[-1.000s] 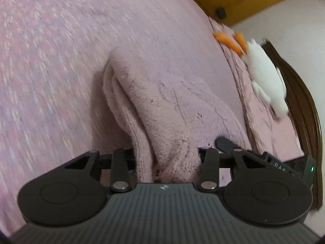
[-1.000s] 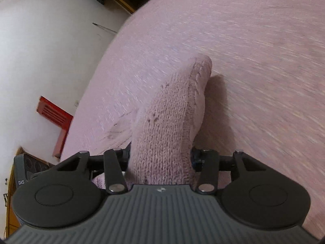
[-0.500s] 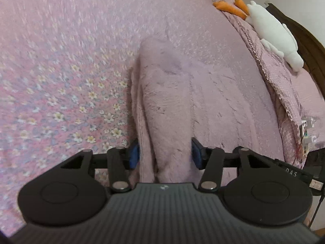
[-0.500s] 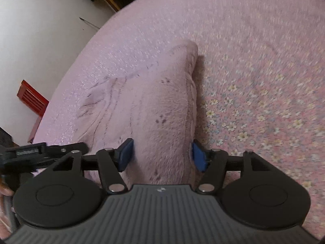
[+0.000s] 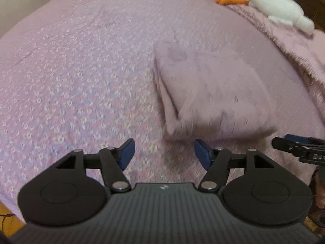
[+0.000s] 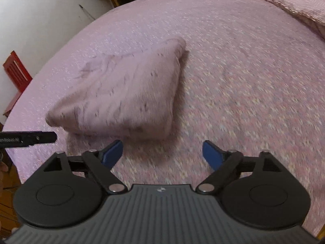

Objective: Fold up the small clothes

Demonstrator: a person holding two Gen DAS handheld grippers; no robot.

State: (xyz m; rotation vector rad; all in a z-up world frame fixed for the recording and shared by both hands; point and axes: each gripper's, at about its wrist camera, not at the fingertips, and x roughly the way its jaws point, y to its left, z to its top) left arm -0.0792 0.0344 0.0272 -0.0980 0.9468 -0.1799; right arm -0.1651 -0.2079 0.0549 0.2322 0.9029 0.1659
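A folded pink knitted garment (image 5: pixel 213 93) lies flat on the pink floral bedspread (image 5: pixel 81 71); in the right wrist view the garment (image 6: pixel 121 93) sits left of centre on the bedspread (image 6: pixel 254 81). My left gripper (image 5: pixel 164 152) is open and empty, just short of the garment's near edge. My right gripper (image 6: pixel 162 154) is open and empty, just short of the garment's near right corner. Each gripper's tip shows at the edge of the other's view, the right one (image 5: pixel 294 145) and the left one (image 6: pixel 30 139).
A white plush toy with orange parts (image 5: pixel 278 6) lies on a pink blanket (image 5: pixel 294 46) at the head of the bed. A red object (image 6: pixel 16 75) stands by the white wall left of the bed. Wooden furniture is at the back.
Both grippers opened, let go of the garment and pulled back toward the bed's near edge. The garment now lies folded on the bedspread.
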